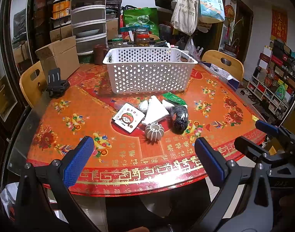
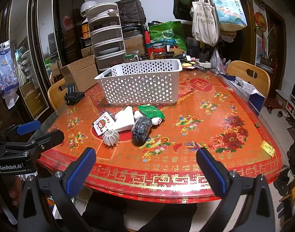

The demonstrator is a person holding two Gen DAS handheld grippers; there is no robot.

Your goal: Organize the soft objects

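A white perforated basket (image 1: 149, 71) (image 2: 141, 85) stands mid-table. In front of it lies a pile: a cartoon snack packet (image 1: 128, 119) (image 2: 102, 125), a white triangular pouch (image 1: 154, 112) (image 2: 125, 120), a green packet (image 1: 174, 97) (image 2: 151, 111), a dark knitted item (image 1: 179, 118) (image 2: 141, 129) and a white ribbed ball (image 1: 154, 131) (image 2: 110, 135). My left gripper (image 1: 143, 160) is open and empty at the near table edge, short of the pile. My right gripper (image 2: 146, 171) is open and empty, also at the near edge.
A cardboard box (image 1: 58, 58) and a black phone stand (image 1: 56, 85) sit at the table's left. Jars (image 1: 141, 38) and clutter crowd the far side. Wooden chairs (image 1: 224, 61) flank the red patterned table (image 1: 128, 164).
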